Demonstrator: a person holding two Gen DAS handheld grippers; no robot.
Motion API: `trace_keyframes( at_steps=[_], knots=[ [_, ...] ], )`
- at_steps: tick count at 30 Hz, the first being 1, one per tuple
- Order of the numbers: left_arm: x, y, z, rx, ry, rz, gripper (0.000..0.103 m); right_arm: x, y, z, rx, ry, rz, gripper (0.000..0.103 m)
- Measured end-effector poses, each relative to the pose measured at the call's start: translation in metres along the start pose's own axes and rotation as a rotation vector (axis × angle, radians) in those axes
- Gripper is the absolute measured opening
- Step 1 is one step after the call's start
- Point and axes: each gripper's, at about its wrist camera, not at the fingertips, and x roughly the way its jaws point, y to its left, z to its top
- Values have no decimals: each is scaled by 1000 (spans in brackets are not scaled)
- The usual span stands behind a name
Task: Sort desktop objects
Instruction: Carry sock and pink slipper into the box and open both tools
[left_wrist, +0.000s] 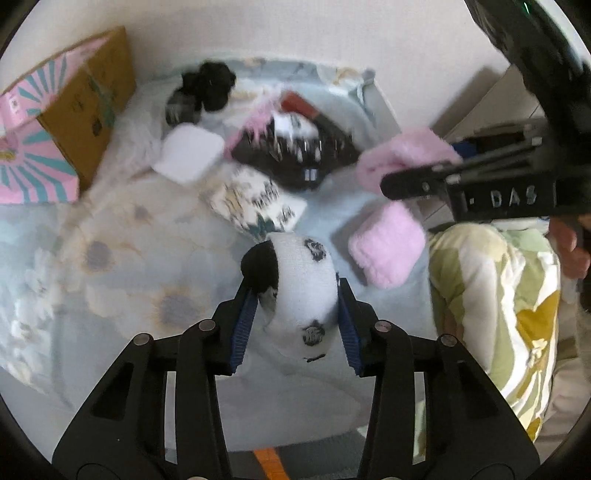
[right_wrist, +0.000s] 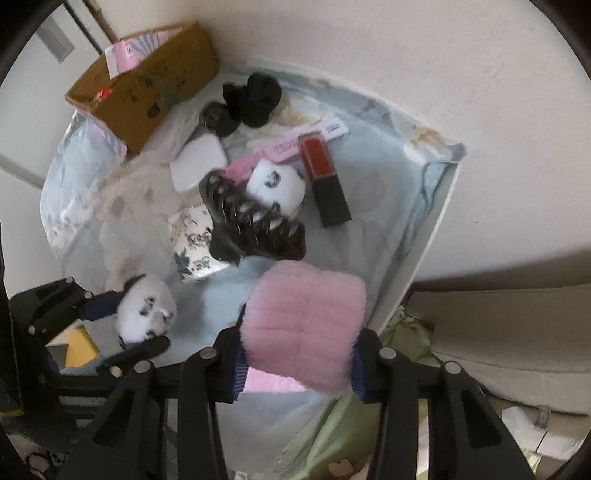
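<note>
Barely started: left gripper (left_wrist: 295, 306) jaws clamp a white spotted sock (left_wrist: 301, 291), right gripper (right_wrist: 297, 354) jaws a pink fluffy sock (right_wrist: 304, 325); clutter covers the worktop (right_wrist: 388, 229), cardboard box (right_wrist: 147, 88) at its far-left corner.

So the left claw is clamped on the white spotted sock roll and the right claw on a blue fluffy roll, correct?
Not quite: the fluffy roll in the right claw is pink, not blue, as the right wrist view shows. The left claw is indeed clamped on the white spotted sock roll.
</note>
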Motion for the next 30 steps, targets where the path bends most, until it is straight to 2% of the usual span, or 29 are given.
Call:
trace_keyframes(
  at_steps=[7, 15, 23, 30],
  knots=[
    [-61, 28, 32, 16, -61, -23, 39, -48, 12, 3, 61, -68, -28, 40],
    [-134, 90, 75, 5, -182, 15, 39, -97, 32, 27, 102, -158, -52, 40],
    [-175, 153, 109, 1, -230, 42, 39, -120, 82, 77, 70, -222, -48, 41],
    [-190, 215, 129, -36, -231, 93, 39, -117, 140, 136, 0, -259, -8, 41]
  ],
)
